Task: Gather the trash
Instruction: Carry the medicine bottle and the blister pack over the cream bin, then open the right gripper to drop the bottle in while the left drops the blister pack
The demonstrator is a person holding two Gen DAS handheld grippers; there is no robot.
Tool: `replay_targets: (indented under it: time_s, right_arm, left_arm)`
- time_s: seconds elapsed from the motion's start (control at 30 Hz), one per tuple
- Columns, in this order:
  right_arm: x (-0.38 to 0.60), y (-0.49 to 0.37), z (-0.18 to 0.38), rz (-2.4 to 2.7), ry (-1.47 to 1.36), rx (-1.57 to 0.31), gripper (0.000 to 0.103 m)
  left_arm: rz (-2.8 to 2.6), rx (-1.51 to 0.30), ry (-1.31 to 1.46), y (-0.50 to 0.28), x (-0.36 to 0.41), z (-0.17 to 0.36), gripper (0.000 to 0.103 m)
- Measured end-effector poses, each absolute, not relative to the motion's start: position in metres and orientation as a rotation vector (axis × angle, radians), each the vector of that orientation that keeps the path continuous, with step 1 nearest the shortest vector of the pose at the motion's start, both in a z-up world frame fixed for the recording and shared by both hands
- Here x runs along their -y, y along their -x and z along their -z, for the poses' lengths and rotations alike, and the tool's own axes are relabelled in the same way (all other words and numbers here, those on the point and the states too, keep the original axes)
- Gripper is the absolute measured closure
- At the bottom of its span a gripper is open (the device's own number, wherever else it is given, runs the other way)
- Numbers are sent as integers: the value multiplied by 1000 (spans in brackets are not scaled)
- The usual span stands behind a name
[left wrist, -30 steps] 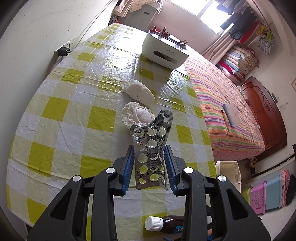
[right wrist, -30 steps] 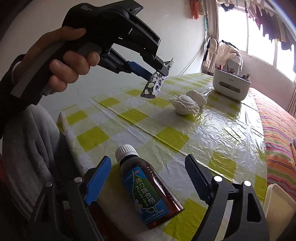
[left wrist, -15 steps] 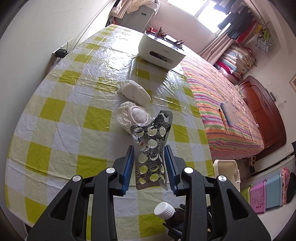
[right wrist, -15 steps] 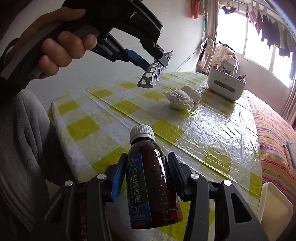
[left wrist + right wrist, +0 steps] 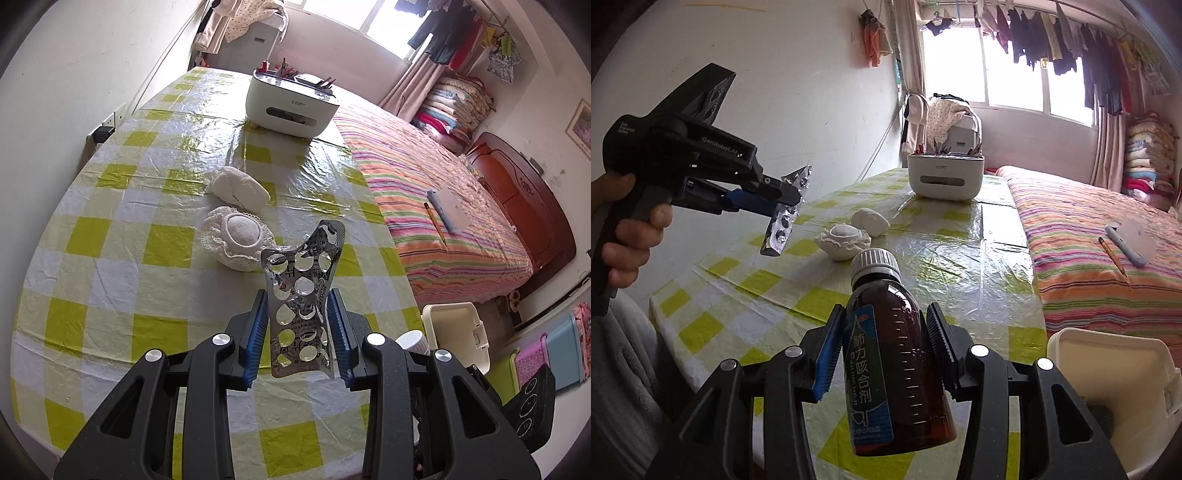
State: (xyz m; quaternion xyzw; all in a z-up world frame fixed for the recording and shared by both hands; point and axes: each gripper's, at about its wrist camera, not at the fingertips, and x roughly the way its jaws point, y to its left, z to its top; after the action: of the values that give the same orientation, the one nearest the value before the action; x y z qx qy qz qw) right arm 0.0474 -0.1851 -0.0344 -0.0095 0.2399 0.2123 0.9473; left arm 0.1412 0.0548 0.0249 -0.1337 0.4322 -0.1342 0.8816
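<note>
My left gripper [image 5: 297,328] is shut on an empty silver blister pack [image 5: 301,299] and holds it above the yellow-checked table [image 5: 110,258]; it also shows in the right wrist view [image 5: 783,214]. My right gripper [image 5: 882,350] is shut on a brown medicine bottle [image 5: 890,354] with a white cap, lifted off the table near its front edge. A cream trash bin [image 5: 1108,373] stands on the floor at the lower right, and shows in the left wrist view [image 5: 454,328]. Two crumpled white items [image 5: 236,243] lie mid-table.
A white organizer box [image 5: 291,103] with pens stands at the table's far end. A bed with a striped cover [image 5: 443,206] runs along the table's right side. Colored storage bins [image 5: 546,350] stand on the floor. A wall [image 5: 55,92] is on the left.
My right gripper closed on the bottle, stood it upright and lifted it off the table toward the right. My left gripper kept the blister pack and moved slightly right.
</note>
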Motion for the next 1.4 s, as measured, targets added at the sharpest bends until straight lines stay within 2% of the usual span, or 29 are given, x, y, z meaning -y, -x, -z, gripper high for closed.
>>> replay_targets:
  time_s: [0.67, 1.4]
  right_arm:
    - [276, -37, 29, -248, -228, -428, 59]
    - [345, -38, 35, 40, -397, -415, 59]
  left_arm:
    - [467, -925, 174, -106, 43, -5, 71]
    - [607, -930, 80, -91, 126, -10, 71]
